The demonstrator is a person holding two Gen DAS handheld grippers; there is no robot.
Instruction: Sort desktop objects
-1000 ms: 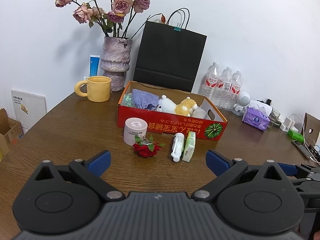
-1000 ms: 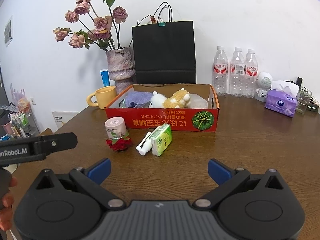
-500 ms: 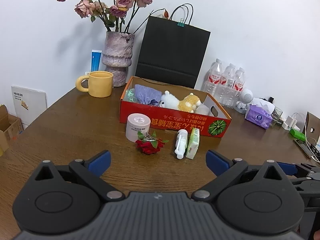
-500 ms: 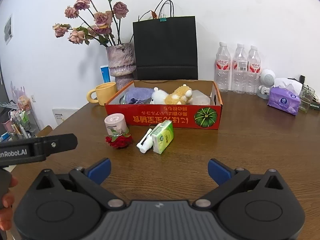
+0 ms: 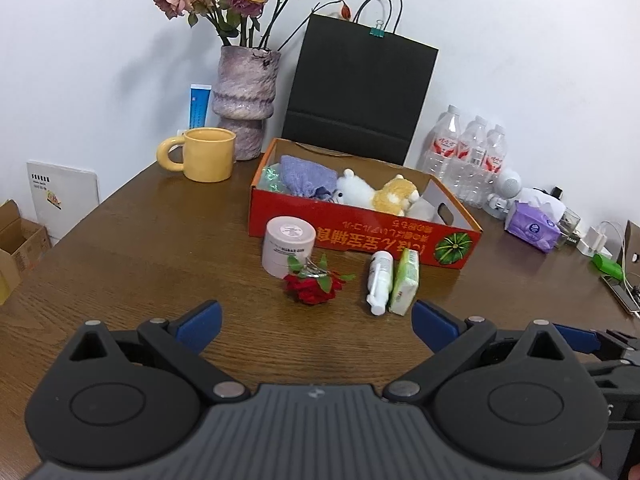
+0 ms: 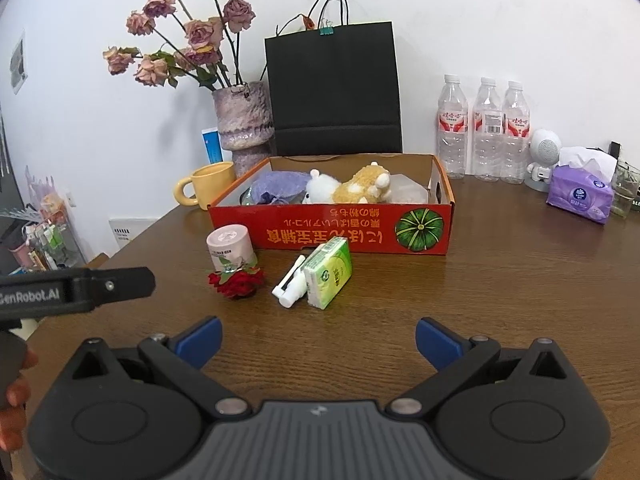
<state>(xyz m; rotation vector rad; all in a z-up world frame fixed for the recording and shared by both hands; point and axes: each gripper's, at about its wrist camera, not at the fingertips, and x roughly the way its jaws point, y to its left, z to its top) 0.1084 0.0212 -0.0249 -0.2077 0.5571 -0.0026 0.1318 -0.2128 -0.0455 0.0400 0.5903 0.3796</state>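
Black "GenRobot.AI" lettering marks the left gripper (image 6: 76,292) at frame left; both it and the right gripper (image 6: 318,340) gape empty before the red box (image 6: 332,232).

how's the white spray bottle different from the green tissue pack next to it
The white spray bottle is slim and round with a nozzle end; the green tissue pack is a flat-sided block, and wider. The bottle is plain white; the pack is green with a printed wrapper. Both lie side by side on the wooden table, in front of the red box, outside it.
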